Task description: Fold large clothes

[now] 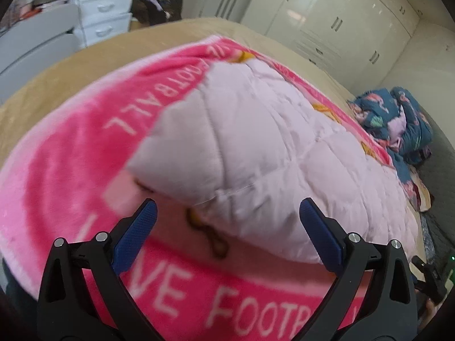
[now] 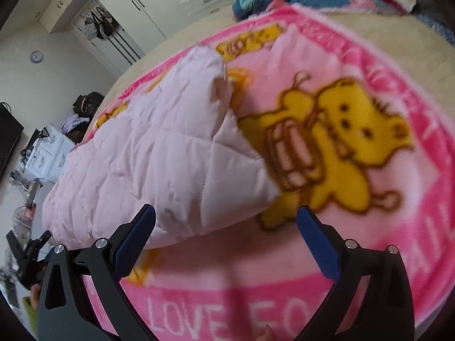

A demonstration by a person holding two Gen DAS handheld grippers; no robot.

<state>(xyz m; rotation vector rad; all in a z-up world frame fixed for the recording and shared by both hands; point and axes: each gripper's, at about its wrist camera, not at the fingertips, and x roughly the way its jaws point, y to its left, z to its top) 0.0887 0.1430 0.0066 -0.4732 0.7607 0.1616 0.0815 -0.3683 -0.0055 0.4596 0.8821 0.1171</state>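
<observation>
Left wrist view has your left gripper (image 1: 227, 207) spread wide with nothing in it, the pale pink quilted garment (image 1: 256, 147) lying folded just ahead toward 12 o'clock. It sits on the pink bear blanket (image 1: 71, 156) covering the bed (image 1: 28, 99). Your right gripper (image 2: 226, 213) is just as wide and empty, with the garment's corner off at its 11 o'clock and the yellow bear print (image 2: 341, 142) around 1 o'clock.

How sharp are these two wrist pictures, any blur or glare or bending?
Left wrist: the pink blanket lettering is smeared, the wardrobe doors show glare, and straight lines bow. Right wrist: the yellow bear print is blurred; the left gripper and right gripper stay crisp.
</observation>
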